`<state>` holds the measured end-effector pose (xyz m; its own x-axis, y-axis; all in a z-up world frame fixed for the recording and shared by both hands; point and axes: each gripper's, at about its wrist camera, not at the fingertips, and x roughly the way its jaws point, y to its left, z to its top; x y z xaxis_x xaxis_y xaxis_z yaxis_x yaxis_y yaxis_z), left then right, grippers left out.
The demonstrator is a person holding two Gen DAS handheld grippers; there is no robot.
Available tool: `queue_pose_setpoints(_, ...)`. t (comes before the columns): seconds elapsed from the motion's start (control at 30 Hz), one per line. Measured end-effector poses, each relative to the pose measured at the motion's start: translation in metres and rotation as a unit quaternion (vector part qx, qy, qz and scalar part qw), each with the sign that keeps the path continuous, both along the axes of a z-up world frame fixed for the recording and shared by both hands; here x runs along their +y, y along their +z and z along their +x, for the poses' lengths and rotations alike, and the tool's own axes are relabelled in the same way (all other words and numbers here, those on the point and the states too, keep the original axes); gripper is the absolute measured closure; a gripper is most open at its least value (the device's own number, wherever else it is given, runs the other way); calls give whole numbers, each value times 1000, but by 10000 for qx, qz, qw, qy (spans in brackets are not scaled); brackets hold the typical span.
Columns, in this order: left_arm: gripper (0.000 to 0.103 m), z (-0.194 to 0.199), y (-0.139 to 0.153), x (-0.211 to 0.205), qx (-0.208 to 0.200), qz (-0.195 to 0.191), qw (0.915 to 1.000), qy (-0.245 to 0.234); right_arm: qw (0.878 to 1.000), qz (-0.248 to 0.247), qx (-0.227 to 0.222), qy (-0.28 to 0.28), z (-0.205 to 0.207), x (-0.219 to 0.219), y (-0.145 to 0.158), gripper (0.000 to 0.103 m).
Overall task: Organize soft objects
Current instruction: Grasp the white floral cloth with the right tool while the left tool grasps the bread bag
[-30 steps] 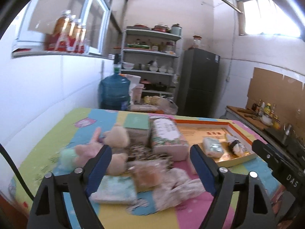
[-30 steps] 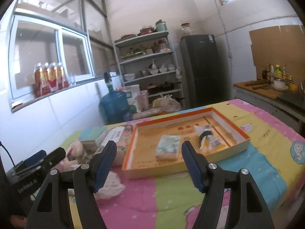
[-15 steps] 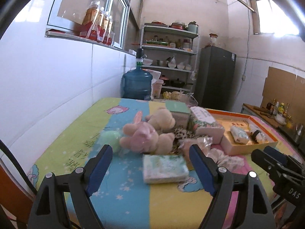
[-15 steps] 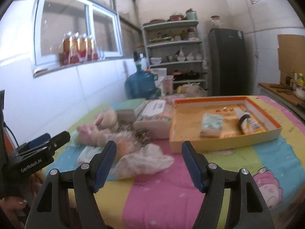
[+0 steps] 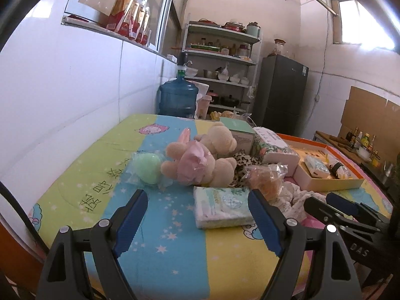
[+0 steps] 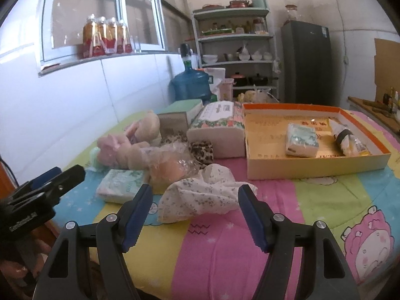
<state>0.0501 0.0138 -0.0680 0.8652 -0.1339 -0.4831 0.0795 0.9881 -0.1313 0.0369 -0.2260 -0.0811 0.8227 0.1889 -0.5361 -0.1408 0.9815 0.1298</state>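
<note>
Left wrist view shows my left tongs (image 5: pixel 197 215) spread near the tissue pack (image 5: pixel 221 206), my right tongs (image 6: pixel 195 210) spread before the floral cloth (image 6: pixel 202 196).

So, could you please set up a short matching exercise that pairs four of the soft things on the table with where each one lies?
Things:
1. floral cloth
2. small tissue pack
3. green ball
4. leopard-print item

Places:
a. inside the orange tray
b. leftmost of the pile, beside the plush toys
c. against the big tissue box
d. straight ahead of the right hand-held gripper

Pairs: 1-d, 2-a, 3-b, 4-c
</note>
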Motion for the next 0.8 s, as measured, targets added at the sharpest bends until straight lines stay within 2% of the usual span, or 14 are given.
queue_pose_setpoints(0.23,20,6,0,-3,14,2,9998,-211,9993,-166,315,-91,20,2,-16,31)
queue_pose_setpoints(0.43,20,22,9,-29,-41,111,9976,-685,9979,-102,634,-61,31,-3,-30,33)
queue_pose_setpoints(0.5,20,30,10,-43,-30,197,9961,-863,9974,-276,650,-129,32,-3,-32,53)
queue_pose_setpoints(0.53,20,34,10,-48,-9,238,9953,-937,9973,-336,645,-134,31,-4,-32,56)
queue_pose_setpoints(0.6,20,48,6,-63,123,327,9930,-1131,9973,-328,655,-109,30,-8,-32,77)
queue_pose_setpoints(0.63,20,54,4,-69,198,365,9921,-1182,9971,-355,654,-130,29,-11,-32,82)
queue_pose_setpoints(0.7,20,63,-1,-79,287,450,9909,-1234,9975,-290,634,-111,25,-17,-31,89)
queue_pose_setpoints(0.8,20,75,-8,-93,377,623,9897,-1231,9980,-245,563,-168,19,-27,-28,90)
